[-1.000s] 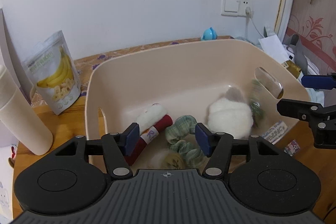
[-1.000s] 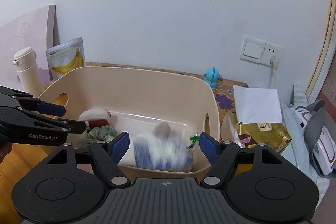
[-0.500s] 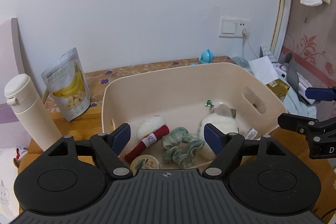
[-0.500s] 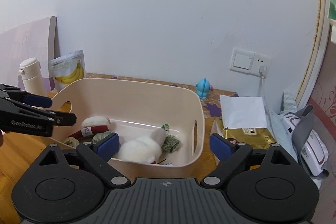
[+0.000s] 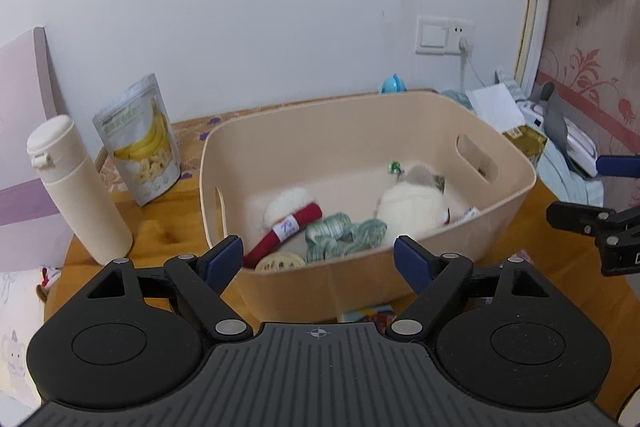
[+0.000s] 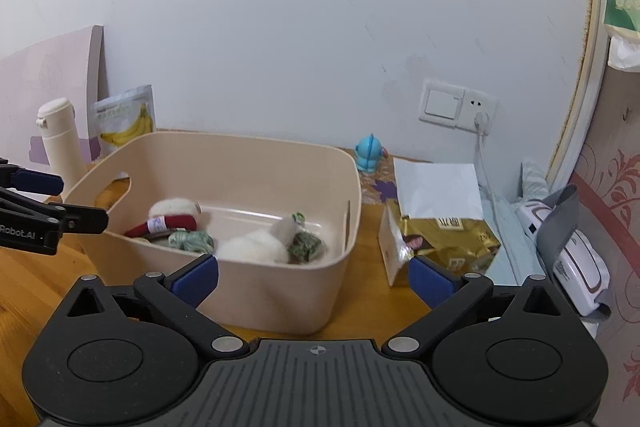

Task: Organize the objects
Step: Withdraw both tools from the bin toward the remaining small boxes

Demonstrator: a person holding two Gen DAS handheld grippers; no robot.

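both hand-held grippers are near the tub, and nothing is between their jaws. the left hand-held gripper is spreading wider. the right hand-held gripper is spreading wider too. the beige tub sits on the table. inside it lie a white fluffy toy, a red roll and a green cloth.

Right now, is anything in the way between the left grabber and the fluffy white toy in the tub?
Yes. The beige tub's near wall stands between the left gripper, whose jaws are opening with nothing between them, and the fluffy white toy. The tub is open on top, with nothing visible above the toy.
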